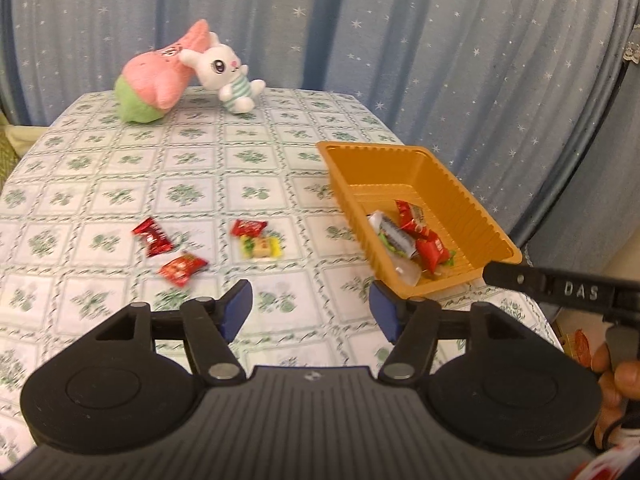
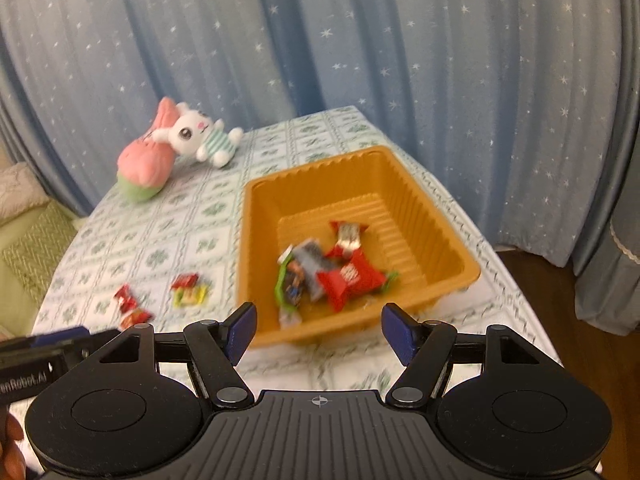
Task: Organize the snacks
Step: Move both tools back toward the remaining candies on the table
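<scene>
An orange plastic tray [image 1: 472, 200] sits at the table's right side and holds several wrapped snacks [image 1: 420, 240]. It also shows in the right wrist view [image 2: 260, 240], with its snacks [image 2: 340, 272]. Loose on the tablecloth lie three red snack packets [image 1: 152, 236] [image 1: 182, 268] [image 1: 248, 227] and a yellow one [image 1: 262, 247]. My left gripper [image 1: 310, 310] is open and empty, above the cloth near those packets. My right gripper [image 2: 318, 332] is open and empty, just before the tray's near edge.
A pink and green plush [image 1: 154, 84] and a white rabbit plush [image 1: 226, 74] lie at the table's far edge. A blue starred curtain [image 1: 360, 20] hangs behind. The table's right edge [image 2: 520, 288] drops off close beside the tray.
</scene>
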`<state>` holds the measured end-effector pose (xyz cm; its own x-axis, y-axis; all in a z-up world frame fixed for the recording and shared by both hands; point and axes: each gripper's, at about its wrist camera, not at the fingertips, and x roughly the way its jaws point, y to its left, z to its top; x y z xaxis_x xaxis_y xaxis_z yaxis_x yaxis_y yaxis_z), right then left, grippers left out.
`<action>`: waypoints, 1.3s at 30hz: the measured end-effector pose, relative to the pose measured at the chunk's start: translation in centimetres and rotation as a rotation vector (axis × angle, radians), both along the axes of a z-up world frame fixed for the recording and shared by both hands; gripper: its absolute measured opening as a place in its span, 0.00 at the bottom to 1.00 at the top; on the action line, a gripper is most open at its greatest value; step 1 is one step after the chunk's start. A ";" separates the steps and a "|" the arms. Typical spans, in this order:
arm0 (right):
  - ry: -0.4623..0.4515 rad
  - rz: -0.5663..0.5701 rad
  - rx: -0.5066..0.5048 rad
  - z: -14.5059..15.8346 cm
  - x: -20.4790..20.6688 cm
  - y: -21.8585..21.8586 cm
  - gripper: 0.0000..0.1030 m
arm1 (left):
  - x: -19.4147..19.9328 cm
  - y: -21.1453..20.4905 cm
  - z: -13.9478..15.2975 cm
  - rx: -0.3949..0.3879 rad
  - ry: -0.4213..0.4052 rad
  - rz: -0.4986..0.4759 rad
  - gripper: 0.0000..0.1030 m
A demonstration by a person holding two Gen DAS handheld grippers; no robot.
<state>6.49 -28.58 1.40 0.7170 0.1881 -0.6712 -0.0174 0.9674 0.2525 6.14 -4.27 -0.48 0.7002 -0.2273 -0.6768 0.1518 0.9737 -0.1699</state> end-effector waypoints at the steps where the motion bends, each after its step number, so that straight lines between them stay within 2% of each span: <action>1: 0.002 0.006 -0.007 0.0 -0.4 0.6 0.68 | -0.3 0.3 0.1 0.004 0.000 0.005 0.60; 13: 0.025 0.080 -0.051 -0.1 -2.8 4.7 0.70 | -3.2 3.9 0.4 0.019 -0.005 0.059 0.66; 25: 0.021 0.124 -0.061 -0.4 -3.0 6.8 0.70 | -3.8 6.4 -0.4 0.031 0.007 0.099 0.67; 30: 0.014 0.145 -0.062 -0.8 -2.6 8.0 0.70 | -3.2 7.4 -1.0 0.042 0.010 0.104 0.67; 39: -0.001 0.200 -0.070 -2.4 -1.0 10.6 0.70 | -0.3 8.8 -2.3 0.063 0.006 0.053 0.66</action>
